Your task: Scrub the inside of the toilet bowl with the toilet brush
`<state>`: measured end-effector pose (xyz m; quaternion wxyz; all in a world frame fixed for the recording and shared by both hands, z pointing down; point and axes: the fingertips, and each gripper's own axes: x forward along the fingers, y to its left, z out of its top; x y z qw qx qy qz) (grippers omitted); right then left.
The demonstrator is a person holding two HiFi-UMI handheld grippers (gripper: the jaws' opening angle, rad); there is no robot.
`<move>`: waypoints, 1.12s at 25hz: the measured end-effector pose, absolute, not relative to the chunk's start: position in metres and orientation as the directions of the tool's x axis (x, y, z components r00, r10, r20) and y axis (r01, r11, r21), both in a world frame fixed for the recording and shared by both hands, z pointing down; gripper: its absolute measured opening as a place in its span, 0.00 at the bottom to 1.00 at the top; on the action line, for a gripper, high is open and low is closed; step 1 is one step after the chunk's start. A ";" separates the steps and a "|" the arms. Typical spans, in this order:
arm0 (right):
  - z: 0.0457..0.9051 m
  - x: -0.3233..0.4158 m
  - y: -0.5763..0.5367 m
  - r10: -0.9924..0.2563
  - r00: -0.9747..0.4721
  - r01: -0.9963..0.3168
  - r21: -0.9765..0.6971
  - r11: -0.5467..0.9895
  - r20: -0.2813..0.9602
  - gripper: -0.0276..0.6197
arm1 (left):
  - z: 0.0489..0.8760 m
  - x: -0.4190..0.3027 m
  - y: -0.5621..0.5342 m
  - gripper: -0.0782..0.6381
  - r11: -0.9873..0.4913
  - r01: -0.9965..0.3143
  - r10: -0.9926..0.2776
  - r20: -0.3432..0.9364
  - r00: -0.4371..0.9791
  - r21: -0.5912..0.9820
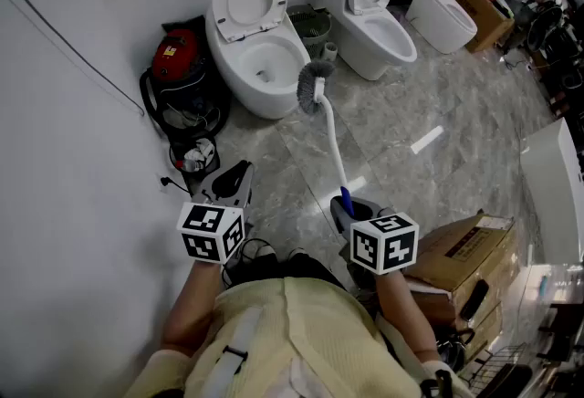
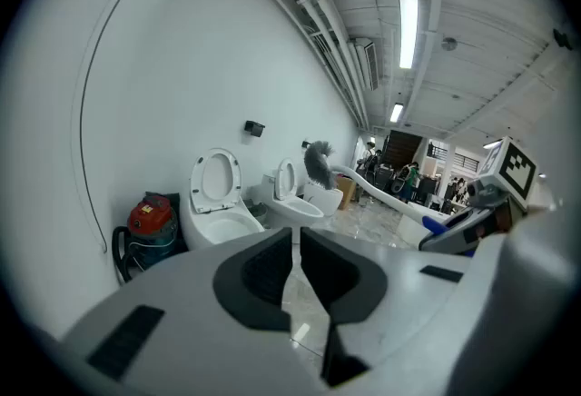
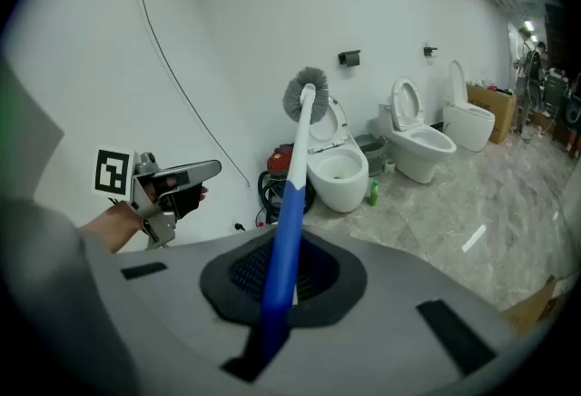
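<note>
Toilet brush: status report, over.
Right gripper shut on toilet brush. Left gripper shut, empty. Brush head in air beside toilet bowl, not inside. Nothing blocking.

A vacuum (image 1: 178, 58), the left toilet (image 1: 260, 58), a basket (image 1: 310, 25), the middle toilet (image 1: 370, 26) and the right toilet (image 1: 443, 13) stand in a row along the far wall. The brush (image 1: 330, 136) reaches from the right gripper (image 1: 351, 214), near, to the left toilet's right side. The left gripper (image 1: 228, 186) is left of it, and a box (image 1: 465, 250) sits near right.

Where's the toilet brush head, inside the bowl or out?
Out. The toilet brush head hangs in the air, clear of the nearest toilet bowl, its handle shut in the right tool.
</note>
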<state>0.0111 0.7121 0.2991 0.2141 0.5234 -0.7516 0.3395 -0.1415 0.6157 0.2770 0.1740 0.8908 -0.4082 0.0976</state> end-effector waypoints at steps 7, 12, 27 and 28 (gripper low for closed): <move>0.308 0.002 0.695 -0.632 -0.391 -0.918 -0.338 0.209 0.670 0.07 | 0.282 -0.142 0.607 0.16 -0.624 -0.746 -0.677 0.317 0.665 0.232; 0.313 -0.019 0.679 -0.604 -0.425 -0.904 -0.345 0.252 0.675 0.07 | 0.289 -0.157 0.599 0.16 -0.591 -0.755 -0.685 0.319 0.656 0.283; 0.343 -0.026 0.619 -0.519 -0.463 -0.886 -0.371 0.277 0.719 0.07 | 0.306 -0.195 0.548 0.13 -0.455 -0.793 -0.748 0.309 0.587 0.405; 0.347 -0.023 0.612 -0.511 -0.466 -0.885 -0.375 0.277 0.722 0.07 | 0.309 -0.194 0.541 0.13 -0.447 -0.801 -0.754 0.314 0.577 0.398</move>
